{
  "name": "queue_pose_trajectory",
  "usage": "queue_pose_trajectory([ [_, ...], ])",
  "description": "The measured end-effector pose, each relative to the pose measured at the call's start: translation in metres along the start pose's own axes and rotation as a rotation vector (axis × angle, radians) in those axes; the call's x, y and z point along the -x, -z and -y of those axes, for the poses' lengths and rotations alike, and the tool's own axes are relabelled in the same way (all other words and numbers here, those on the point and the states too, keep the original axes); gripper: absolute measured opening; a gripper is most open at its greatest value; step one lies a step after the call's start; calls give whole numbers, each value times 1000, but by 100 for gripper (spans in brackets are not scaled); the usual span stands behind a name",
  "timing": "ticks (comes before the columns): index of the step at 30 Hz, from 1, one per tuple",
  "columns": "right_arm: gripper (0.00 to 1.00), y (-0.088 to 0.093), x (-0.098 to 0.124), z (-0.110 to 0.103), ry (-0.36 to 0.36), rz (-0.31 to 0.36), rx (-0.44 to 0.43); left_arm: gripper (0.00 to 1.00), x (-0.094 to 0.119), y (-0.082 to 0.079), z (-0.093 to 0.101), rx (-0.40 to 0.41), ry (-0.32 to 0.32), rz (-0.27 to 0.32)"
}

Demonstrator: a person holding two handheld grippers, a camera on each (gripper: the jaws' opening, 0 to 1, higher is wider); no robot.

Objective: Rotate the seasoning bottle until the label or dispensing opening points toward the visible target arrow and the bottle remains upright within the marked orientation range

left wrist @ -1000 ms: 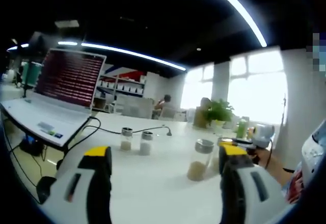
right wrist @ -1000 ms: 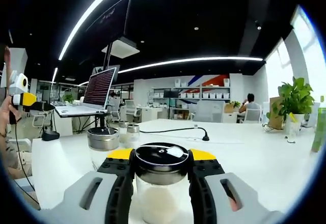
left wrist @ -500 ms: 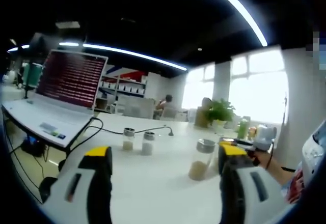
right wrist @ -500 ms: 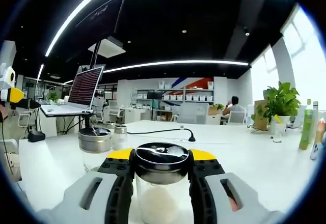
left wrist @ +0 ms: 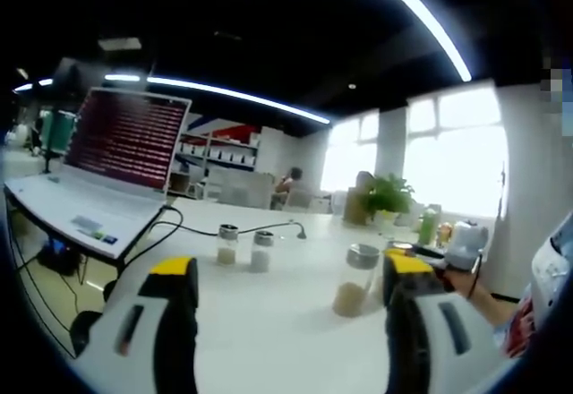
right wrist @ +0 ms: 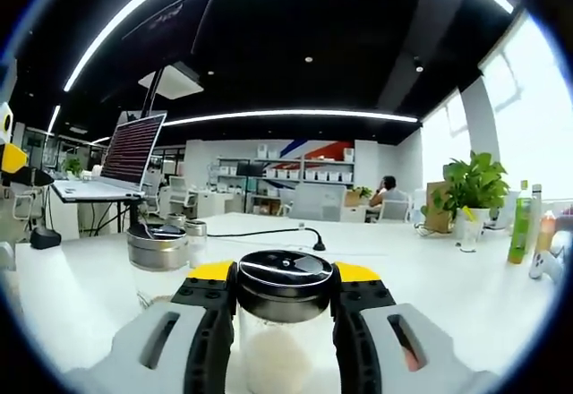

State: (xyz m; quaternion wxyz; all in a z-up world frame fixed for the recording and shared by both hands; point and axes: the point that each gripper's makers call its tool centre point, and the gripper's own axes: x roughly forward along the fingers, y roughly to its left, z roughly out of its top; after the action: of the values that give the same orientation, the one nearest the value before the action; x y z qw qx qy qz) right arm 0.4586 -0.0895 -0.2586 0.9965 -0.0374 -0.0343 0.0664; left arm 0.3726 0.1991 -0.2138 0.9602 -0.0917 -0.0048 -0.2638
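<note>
In the right gripper view, the right gripper (right wrist: 284,304) is clamped on the seasoning bottle (right wrist: 283,322): both yellow-tipped jaws press the glass just below the dark metal cap. The bottle stands upright and holds a white granular fill. At 10 o'clock from the cap, just behind it, stands a second glass jar (right wrist: 158,255) with a metal lid. Further back at 10 o'clock is the open laptop (right wrist: 112,166); at 2 o'clock, far across the white table (right wrist: 430,278), is a potted plant (right wrist: 467,192).

Compared with 1.0 s ago, the background in this view has shifted: the laptop and second jar lie further left, and the plant sits nearer centre. The grip on the bottle is unchanged.

In the left gripper view, the left gripper (left wrist: 285,278) hangs above the table with its jaws spread wide and nothing between them. Between the jaw tips, at 1 o'clock, stands a jar with tan contents (left wrist: 354,279); at 11 o'clock stand two small shakers (left wrist: 242,246). This view is almost unchanged.
</note>
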Motion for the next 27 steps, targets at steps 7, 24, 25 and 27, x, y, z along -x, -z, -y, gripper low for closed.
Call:
queue_pose_trajectory([
  [7, 41, -1, -2, -1, 26, 2, 5, 90, 1, -2, -3, 7, -7, 6],
  [24, 43, -13, 4, -1, 16, 34, 18, 90, 2, 0, -4, 9, -11, -1],
  [25, 43, -15, 5, 0, 12, 39, 15, 90, 2, 0, -4, 9, -11, -2],
  [27, 44, -19, 7, 2, -5, 53, -13, 90, 2, 1, -3, 6, -8, -5],
])
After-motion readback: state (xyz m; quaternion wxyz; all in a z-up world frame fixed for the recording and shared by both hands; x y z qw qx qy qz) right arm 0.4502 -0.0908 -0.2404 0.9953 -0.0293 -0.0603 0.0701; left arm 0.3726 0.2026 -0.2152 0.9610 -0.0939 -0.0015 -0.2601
